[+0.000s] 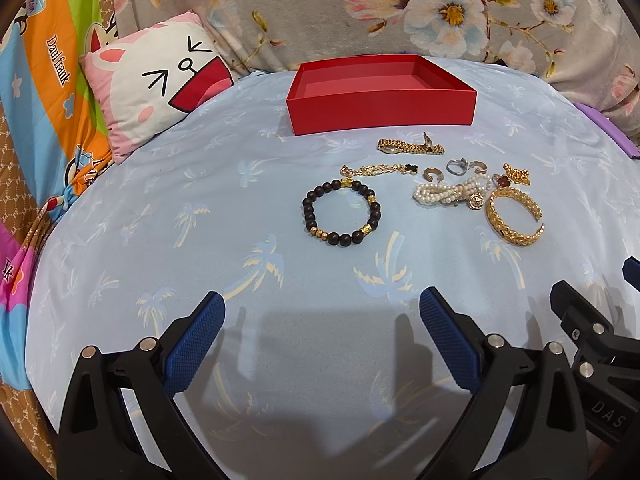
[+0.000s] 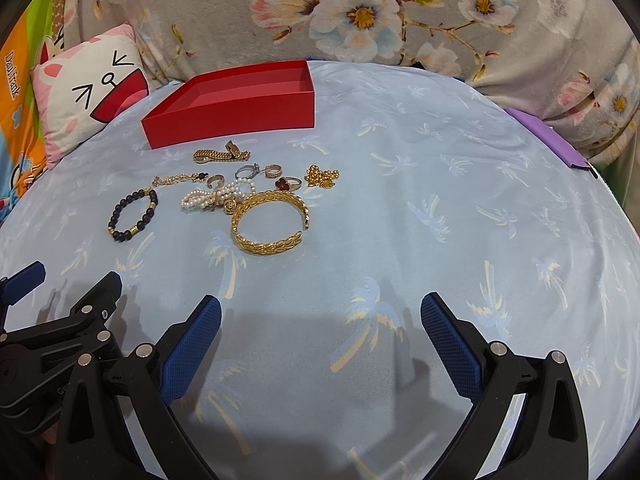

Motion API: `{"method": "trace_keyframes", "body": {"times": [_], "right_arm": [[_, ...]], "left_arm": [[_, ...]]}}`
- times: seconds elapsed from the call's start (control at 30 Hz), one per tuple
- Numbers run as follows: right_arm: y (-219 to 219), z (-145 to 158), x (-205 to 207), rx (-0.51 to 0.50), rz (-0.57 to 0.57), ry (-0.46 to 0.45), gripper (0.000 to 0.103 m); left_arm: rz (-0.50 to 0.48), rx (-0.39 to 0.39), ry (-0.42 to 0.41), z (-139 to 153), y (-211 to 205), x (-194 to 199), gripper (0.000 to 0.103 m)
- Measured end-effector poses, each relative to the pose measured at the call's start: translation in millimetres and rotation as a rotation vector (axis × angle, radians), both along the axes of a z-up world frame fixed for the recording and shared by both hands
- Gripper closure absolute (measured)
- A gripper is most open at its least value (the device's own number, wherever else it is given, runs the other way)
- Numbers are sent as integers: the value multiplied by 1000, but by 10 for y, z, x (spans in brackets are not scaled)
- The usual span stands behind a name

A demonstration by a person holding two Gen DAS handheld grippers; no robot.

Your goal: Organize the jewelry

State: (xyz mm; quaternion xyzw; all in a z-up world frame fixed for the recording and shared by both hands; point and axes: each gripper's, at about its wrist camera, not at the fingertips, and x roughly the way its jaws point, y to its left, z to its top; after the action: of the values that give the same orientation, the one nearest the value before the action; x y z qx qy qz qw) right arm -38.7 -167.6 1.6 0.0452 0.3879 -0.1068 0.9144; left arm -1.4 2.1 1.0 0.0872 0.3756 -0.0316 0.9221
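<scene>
An empty red box (image 1: 382,110) (image 2: 232,118) stands at the back of the light blue bed sheet. In front of it lies loose jewelry: a dark bead bracelet (image 1: 341,213) (image 2: 134,214), a gold cuff bangle (image 1: 514,216) (image 2: 270,222), a pearl bracelet (image 1: 448,194) (image 2: 212,196), a gold watch band (image 1: 410,146) (image 2: 222,154), a thin gold chain (image 1: 376,170), several rings (image 1: 456,166) and a gold charm cluster (image 2: 322,176). My left gripper (image 1: 322,328) is open and empty, short of the bead bracelet. My right gripper (image 2: 320,330) is open and empty, right of the bangle.
A cartoon cat pillow (image 1: 160,84) (image 2: 86,92) lies at the back left. A floral blanket (image 1: 440,8) rises behind the box. A purple object (image 2: 548,140) sits at the sheet's right edge. Each gripper shows at the edge of the other's view.
</scene>
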Motion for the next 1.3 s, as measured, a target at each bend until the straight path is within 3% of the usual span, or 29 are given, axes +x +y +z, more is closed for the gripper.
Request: {"method": "trace_keyframes", "body": {"times": [1.3], "right_arm": [[12, 3, 1, 3, 0, 0, 5]], "left_arm": [[-1, 3, 0, -8, -21, 9, 8]]}}
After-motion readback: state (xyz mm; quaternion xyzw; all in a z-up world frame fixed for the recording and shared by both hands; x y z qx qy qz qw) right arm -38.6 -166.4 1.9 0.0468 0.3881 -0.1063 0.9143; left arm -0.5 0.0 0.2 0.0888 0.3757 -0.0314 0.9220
